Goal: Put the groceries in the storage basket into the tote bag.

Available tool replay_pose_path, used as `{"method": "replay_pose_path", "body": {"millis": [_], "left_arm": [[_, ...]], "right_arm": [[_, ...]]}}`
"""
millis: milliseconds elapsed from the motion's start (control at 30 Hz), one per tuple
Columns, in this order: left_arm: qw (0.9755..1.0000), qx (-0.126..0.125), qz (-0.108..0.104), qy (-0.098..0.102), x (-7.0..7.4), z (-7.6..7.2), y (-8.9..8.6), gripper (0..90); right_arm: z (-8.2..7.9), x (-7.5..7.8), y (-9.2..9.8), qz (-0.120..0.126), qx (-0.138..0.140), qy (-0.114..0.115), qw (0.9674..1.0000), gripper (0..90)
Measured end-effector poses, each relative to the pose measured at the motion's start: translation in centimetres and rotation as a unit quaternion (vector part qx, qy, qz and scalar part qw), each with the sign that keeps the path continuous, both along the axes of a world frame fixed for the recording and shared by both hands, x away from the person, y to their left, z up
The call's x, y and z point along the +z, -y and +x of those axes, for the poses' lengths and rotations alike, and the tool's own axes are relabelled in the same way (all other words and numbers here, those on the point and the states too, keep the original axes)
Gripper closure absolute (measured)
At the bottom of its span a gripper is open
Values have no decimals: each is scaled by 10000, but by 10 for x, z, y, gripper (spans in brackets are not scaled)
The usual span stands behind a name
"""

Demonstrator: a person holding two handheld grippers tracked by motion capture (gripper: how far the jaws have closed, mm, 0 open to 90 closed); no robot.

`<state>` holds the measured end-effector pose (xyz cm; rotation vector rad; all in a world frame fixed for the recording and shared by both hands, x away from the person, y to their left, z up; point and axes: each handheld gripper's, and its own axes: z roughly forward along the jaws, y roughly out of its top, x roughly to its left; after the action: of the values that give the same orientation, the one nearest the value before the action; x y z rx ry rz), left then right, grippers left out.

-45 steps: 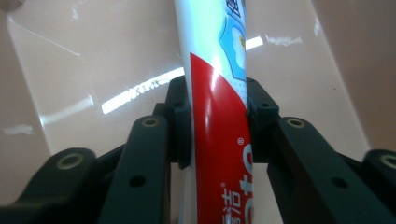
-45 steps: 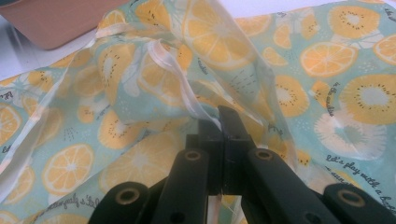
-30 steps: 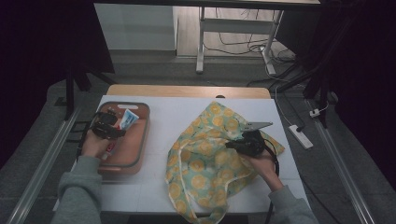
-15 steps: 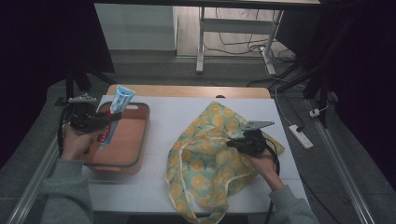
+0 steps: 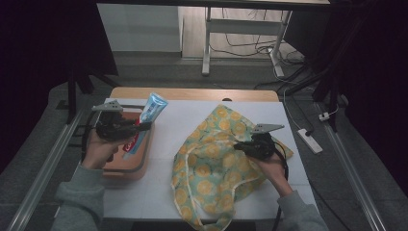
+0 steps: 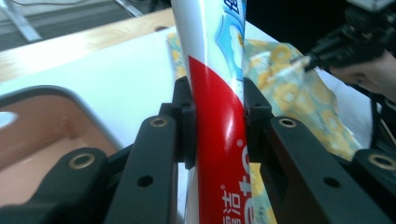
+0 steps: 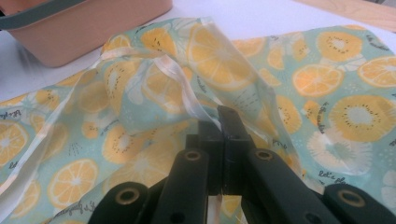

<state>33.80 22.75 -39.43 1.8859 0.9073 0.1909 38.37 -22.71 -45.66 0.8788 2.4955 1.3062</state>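
A toothpaste tube (image 5: 146,121), white, blue and red, hangs above the right rim of the pink tray (image 5: 126,163), its blue end pointing up and away. My left gripper (image 5: 139,127) is shut on the tube (image 6: 219,116), with both black jaws pressing its red middle. A teal cloth bag printed with orange slices (image 5: 214,166) lies spread on the white table. My right gripper (image 5: 239,146) is shut on a raised fold at the bag's edge (image 7: 205,100), lifting it slightly off the table.
The pink tray's wall (image 7: 88,28) stands beyond the bag in the right gripper view. The white table top (image 5: 178,115) has a wooden strip (image 5: 192,94) along its far edge. A power strip (image 5: 309,140) lies on the floor at the right.
My left gripper has lifted the toothpaste tube out of the tray and carried it right, toward the bag. The right gripper has stayed put, holding the bag's edge.
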Motion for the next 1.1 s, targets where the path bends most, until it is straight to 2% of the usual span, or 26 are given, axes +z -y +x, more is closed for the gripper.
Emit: {"method": "replay_pose_path", "body": {"millis": [100,300,433,600,700,867,1000,1100], "left_arm": [[9997,-197,-104,-75,-2,-2,10,732],[9985,-540,110,-33,0,-8,34,732],[9960,-826,338,38,3,-16,56,733],[9906,-1234,555,187,9,-29,89,733],[9882,-1385,617,222,10,-33,106,733],[9848,-1558,757,134,2,-33,126,734],[9803,-1724,964,0,-9,-33,139,734],[9769,-1762,1208,-63,-15,-33,146,733]], "right_arm": [[0,1,0,18,-21,28,10000,890],[-2,5,0,55,-15,85,9999,889],[-1,6,0,93,-14,101,9999,889],[-1,9,1,212,-63,118,9997,889],[-2,11,2,269,-68,148,9995,889],[-3,13,2,326,-75,164,9993,889],[-3,14,3,354,-89,187,9992,890],[-4,16,4,419,-97,207,9989,890]]}}
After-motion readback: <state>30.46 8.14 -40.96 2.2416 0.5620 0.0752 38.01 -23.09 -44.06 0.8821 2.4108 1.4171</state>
